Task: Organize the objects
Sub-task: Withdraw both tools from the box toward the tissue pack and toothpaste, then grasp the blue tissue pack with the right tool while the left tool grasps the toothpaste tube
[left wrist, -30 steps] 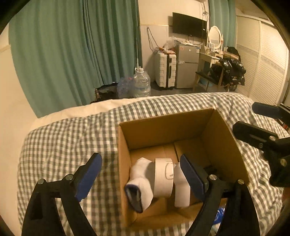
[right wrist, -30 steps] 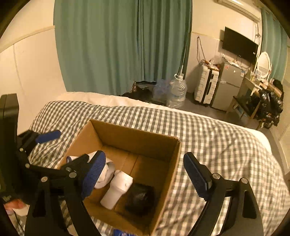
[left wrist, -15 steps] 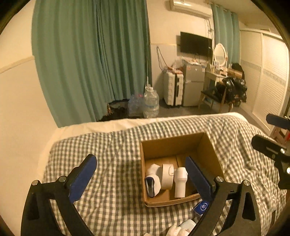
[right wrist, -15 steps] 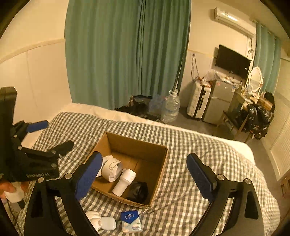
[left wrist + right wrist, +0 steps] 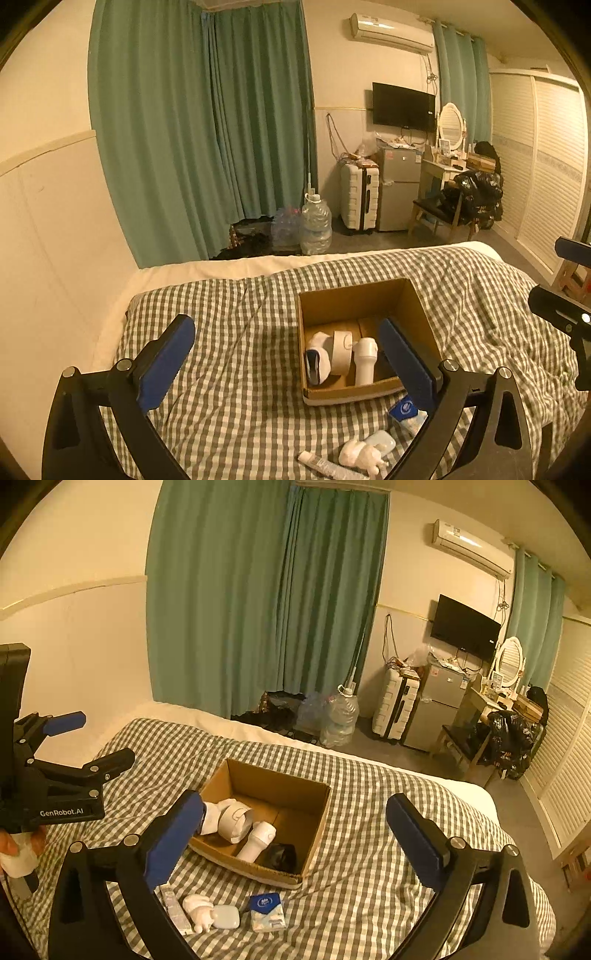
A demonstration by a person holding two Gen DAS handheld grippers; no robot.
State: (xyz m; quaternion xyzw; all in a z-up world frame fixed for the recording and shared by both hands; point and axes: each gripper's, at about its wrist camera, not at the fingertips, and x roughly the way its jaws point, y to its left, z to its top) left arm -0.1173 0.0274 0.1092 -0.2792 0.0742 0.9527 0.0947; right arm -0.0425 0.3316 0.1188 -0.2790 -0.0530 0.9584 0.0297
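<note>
both grippers have pulled back and up from the cardboard box [image 5: 273, 819] over the last second: a moment ago the box filled each wrist view, and now it sits small in the middle of the checked bedspread [image 5: 369, 812], with the whole room in sight. the left gripper [image 5: 288, 354] hangs with its jaws spread wide and nothing between them; the right gripper [image 5: 295, 834] is the same, wide and empty.

inside the box lie a rolled white sock [image 5: 212, 818], a roll of white tape [image 5: 236, 819], a white bottle [image 5: 258, 840] and a dark bundle [image 5: 282, 854]. the retreat uncovers what is left outside, just in front of the box on the bedspread: a tissue pack [image 5: 266, 912], a pale blue case [image 5: 226, 916], a small white figure [image 5: 198, 912] and a tube [image 5: 173, 908], close together.

judging from this, one placing is finished and the task is about half done. the pull-back reads as a pause to pick the next item; the tissue pack lies nearest the right gripper and looks soft enough to squash under a firm pinch.
</note>
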